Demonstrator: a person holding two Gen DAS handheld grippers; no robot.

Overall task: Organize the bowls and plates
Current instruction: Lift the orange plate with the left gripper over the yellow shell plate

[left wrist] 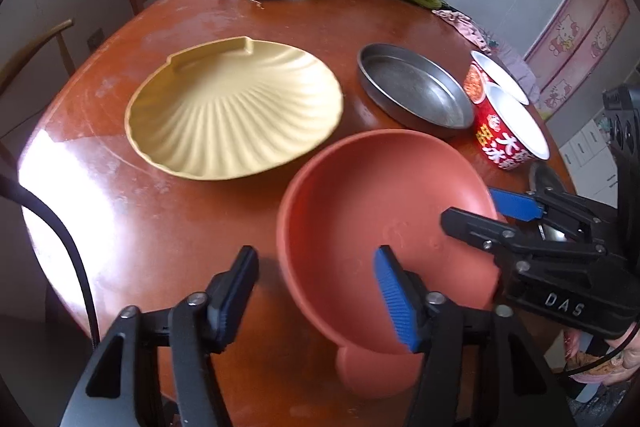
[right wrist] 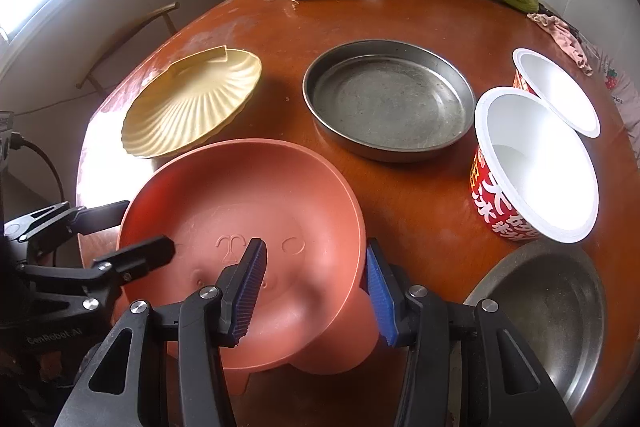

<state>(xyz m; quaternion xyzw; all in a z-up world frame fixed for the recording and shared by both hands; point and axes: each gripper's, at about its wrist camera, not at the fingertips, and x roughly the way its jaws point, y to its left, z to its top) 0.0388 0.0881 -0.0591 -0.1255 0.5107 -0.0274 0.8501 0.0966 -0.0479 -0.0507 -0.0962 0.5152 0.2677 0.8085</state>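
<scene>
— Where do we have the pink bowl (right wrist: 248, 227)?

— Low in the middle of the right wrist view, on the round table (right wrist: 420, 23), just in front of the shell plate (right wrist: 192, 103). Our right gripper (right wrist: 316, 291) is clamped across its near-right rim, one pad inside, one outside.

— And our left gripper (left wrist: 316, 295)?

— Released: its right finger (left wrist: 396, 299) sits over the bowl's inside, the left one off the rim, neither pressing. The steel pan (right wrist: 388, 99) lies right of centre, two paper bowls (right wrist: 536, 163) further right, touching each other.
</scene>
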